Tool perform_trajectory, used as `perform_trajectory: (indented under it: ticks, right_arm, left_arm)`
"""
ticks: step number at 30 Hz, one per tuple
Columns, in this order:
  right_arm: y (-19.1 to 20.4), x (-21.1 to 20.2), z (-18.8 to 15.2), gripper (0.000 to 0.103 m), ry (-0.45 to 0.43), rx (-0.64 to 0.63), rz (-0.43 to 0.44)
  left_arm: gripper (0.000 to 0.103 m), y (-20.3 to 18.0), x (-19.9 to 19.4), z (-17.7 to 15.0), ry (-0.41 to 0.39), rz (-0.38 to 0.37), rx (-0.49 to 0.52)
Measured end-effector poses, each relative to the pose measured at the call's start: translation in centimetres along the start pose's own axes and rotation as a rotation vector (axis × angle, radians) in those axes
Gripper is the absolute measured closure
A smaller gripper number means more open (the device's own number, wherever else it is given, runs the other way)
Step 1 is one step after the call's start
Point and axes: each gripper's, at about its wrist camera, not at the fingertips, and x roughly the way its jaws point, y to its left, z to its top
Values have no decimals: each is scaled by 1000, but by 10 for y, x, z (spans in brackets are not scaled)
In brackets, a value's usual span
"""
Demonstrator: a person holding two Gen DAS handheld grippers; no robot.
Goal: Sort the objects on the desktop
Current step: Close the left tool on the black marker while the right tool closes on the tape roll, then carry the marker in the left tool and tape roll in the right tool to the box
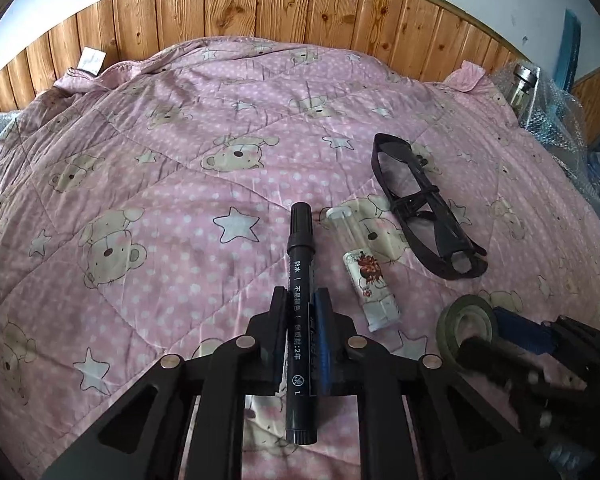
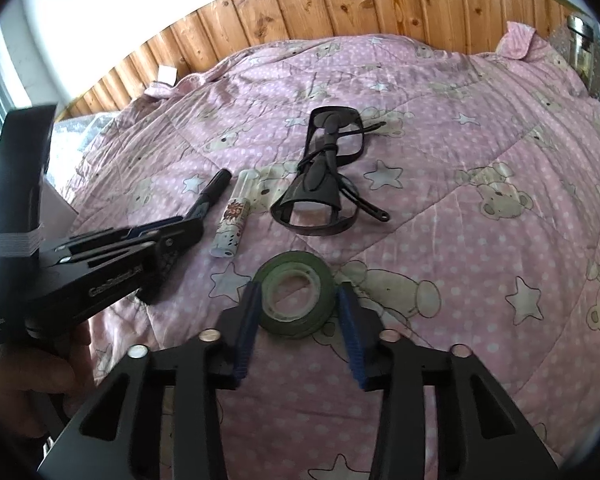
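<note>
hidden: in the right wrist view only the marker (image 2: 212,190) cap end shows past the left gripper (image 2: 198,216); in the left wrist view the right gripper (image 1: 476,334) is blurred at lower right and covers part of the tape (image 1: 466,322).
left gripper (image 1: 300,300): pinching the marker (image 1: 300,312) mid-barrel, low centre of the left wrist frame.
marker axis: runs up the frame along the fingers, cap toward the headboard (image 1: 260,4), butt end back past the jaws.
right gripper (image 2: 300,300): spread, blue pads either side of the tape (image 2: 296,294); contact unclear.
tape: flat on the quilt (image 2: 460,240), hole up.
tube (image 1: 364,264): just right of the marker, near parallel, clear cap farther up.
glasses (image 1: 424,204): right of the tube, folded, long axis diagonal.
hand (image 2: 28,380): lower left edge of the right wrist view, dark, cut off.
</note>
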Motion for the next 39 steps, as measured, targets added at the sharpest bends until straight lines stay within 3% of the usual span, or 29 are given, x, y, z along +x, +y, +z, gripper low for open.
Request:
perform_trajectory:
  ticks: [5, 10, 11, 12, 17, 19, 25, 29, 30, 33, 37, 39]
  right_arm:
    - [0, -1, 0, 77, 2, -5, 1]
    - [1, -6, 0, 58, -18, 9, 16]
    - [2, -6, 0, 48, -15, 3, 14]
    - [5, -5, 0, 44, -9, 0, 20]
    - [20, 4, -1, 44, 14, -52, -24]
    - [20, 6, 0, 44, 12, -49, -32]
    - [24, 8, -2, 44, 12, -75, -62]
    - [25, 8, -2, 45, 17, -89, -74]
    - [25, 8, -3, 52, 18, -92, -81]
    - [23, 6, -4, 53, 15, -87, -89]
    - [23, 4, -5, 53, 11, -78, -88]
    - [23, 0, -6, 53, 6, -73, -82]
  left_arm:
    - [89, 3, -15, -2, -24, -4, 11]
    - [89, 6, -25, -3, -39, 4, 19]
    - [89, 7, -26, -3, -39, 2, 15]
    - [89, 8, -26, -4, -38, 3, 14]
    - [86, 11, -18, -7, -9, 15, 12]
    - [74, 10, -13, -9, 2, 6, 15]
    - [67, 6, -6, -12, -5, -13, 23]
    - [67, 10, -6, -12, -5, -30, 16]
    - [67, 10, -6, -13, -5, -31, 18]
    - [68, 9, -7, -14, -7, -29, 25]
    - [89, 10, -9, -14, -12, -19, 24]
    - [89, 12, -12, -15, -15, -25, 21]
